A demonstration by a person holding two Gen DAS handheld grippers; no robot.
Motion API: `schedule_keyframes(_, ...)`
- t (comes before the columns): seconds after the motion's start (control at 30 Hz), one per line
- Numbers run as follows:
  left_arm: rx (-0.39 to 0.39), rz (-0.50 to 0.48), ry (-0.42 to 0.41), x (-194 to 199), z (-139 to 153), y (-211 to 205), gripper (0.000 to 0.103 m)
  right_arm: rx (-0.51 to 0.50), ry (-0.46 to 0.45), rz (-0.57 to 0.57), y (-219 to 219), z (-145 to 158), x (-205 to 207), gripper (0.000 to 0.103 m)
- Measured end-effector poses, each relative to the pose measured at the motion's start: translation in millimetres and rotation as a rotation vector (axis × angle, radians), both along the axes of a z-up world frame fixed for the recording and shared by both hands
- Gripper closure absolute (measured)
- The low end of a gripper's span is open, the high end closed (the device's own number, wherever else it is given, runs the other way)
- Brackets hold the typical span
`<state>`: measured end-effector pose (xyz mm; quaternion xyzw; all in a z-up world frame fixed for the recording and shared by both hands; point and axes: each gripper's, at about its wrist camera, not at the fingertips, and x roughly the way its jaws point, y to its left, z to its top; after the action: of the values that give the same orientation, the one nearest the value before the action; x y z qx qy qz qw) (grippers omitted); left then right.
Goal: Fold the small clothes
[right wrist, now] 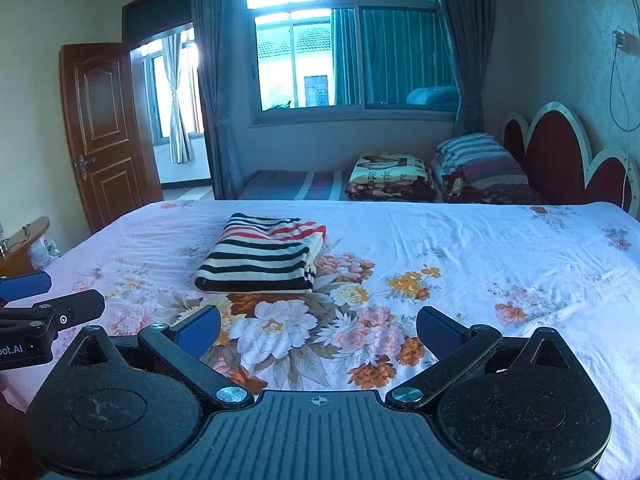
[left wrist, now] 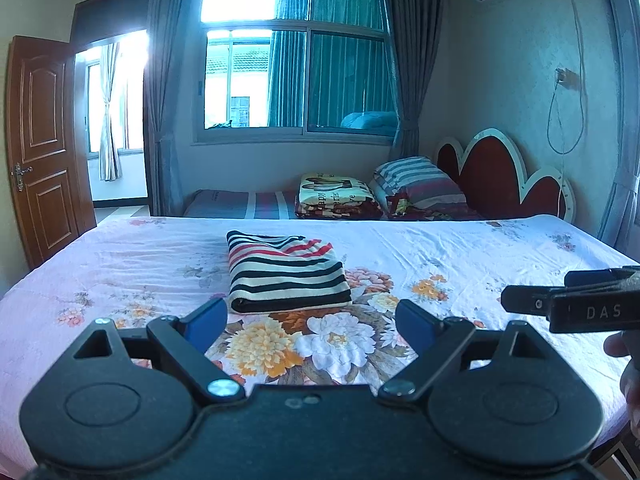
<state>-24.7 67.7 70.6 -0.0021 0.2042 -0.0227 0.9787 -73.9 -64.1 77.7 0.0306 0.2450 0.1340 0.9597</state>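
A small garment with black, white and red stripes [left wrist: 285, 272] lies folded into a neat rectangle on the floral bed sheet [left wrist: 460, 256]. In the right wrist view the same folded garment [right wrist: 262, 256] sits left of centre. My left gripper [left wrist: 310, 320] hovers just short of the garment's near edge, its blue-padded jaws spread wide with nothing between them. My right gripper [right wrist: 318, 330] stands open over the flower print, to the right of the garment and apart from it. Each gripper shows in the other's view: the right gripper [left wrist: 516, 300] at the right edge, the left gripper [right wrist: 52, 292] at the left edge.
Behind the bed lie a folded printed blanket [left wrist: 336, 196] and a striped pillow [left wrist: 416, 184] against a red headboard [left wrist: 496, 176]. A wooden door [left wrist: 40, 152] stands open on the left. A wooden bedside stand [right wrist: 24, 240] is by the bed's left edge.
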Motion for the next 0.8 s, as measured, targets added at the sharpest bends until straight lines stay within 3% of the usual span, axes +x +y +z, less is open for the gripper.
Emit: schedule_keyframes(0.8, 0.011, -0.012, -0.001, -4, 1, -11, 0.014, 0.004, -0.002, -0.009, -6, 2, -3, 0.0)
